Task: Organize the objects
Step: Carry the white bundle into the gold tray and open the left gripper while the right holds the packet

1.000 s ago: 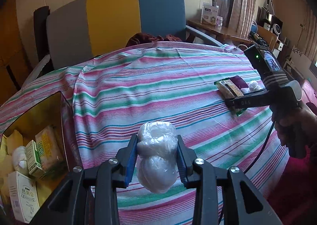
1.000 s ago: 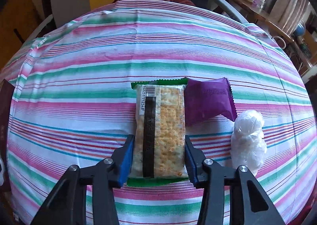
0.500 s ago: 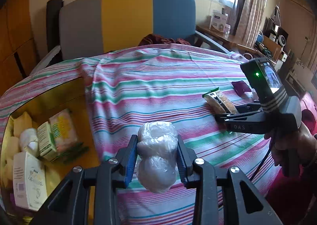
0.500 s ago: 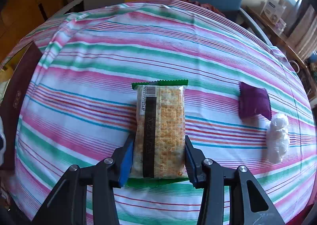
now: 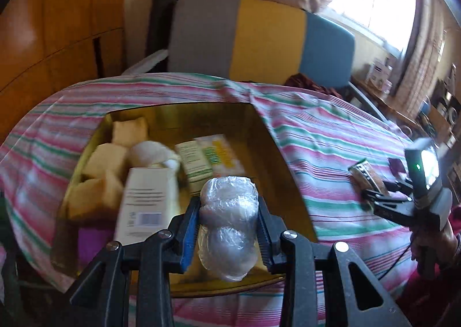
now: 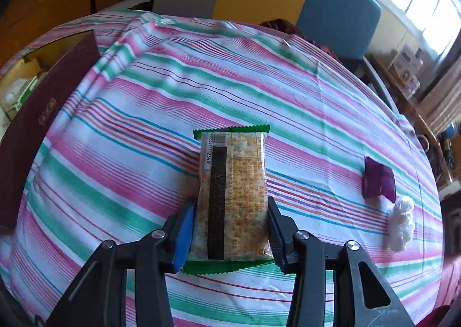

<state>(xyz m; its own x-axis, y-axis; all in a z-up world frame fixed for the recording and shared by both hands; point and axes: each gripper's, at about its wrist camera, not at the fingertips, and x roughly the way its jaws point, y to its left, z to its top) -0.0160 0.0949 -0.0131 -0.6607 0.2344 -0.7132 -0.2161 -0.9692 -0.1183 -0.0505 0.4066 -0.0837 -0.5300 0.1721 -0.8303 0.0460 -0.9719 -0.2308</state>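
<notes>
**Both grippers loaded: wrapped bundle over the box, cracker pack over the cloth**

The left gripper (image 5: 229, 227) is clamped on a clear plastic-wrapped white bundle (image 5: 227, 223), its two blue-lined fingers pressed against the bundle's sides. The bundle hangs over the near right part of an open gold-lined box (image 5: 276, 160) that sits on the striped tablecloth (image 5: 325, 142). Inside the box lie several pale yellow square packets (image 5: 106, 154) at the left, a white round wrapped item (image 5: 152, 152) near the middle, a green-and-white carton (image 5: 194, 164) beside a yellow-and-green packet (image 5: 219, 151), a tall white box with a barcode (image 5: 147, 200) toward the front, and something purple (image 5: 90, 240) in the near left corner, too blurred to identify.

The right gripper (image 6: 229, 229) grips a green-edged cracker pack (image 6: 233, 197) by its long sides, near its lower end. The pack points away from the camera, above the middle of the cloth; whether it touches the cloth cannot be told. The left wrist view shows this gripper (image 5: 383, 197) to the right of the box, well apart from it. In the right wrist view, the box's dark red outer wall (image 6: 43, 114) stands at the far left. At the right side of the cloth (image 6: 144, 125) lie a small purple packet (image 6: 379, 180) and, just beside it nearer the edge, a second plastic-wrapped white bundle (image 6: 400, 222).

A chair with grey, yellow and blue back panels (image 5: 259, 36) stands behind the table.
</notes>
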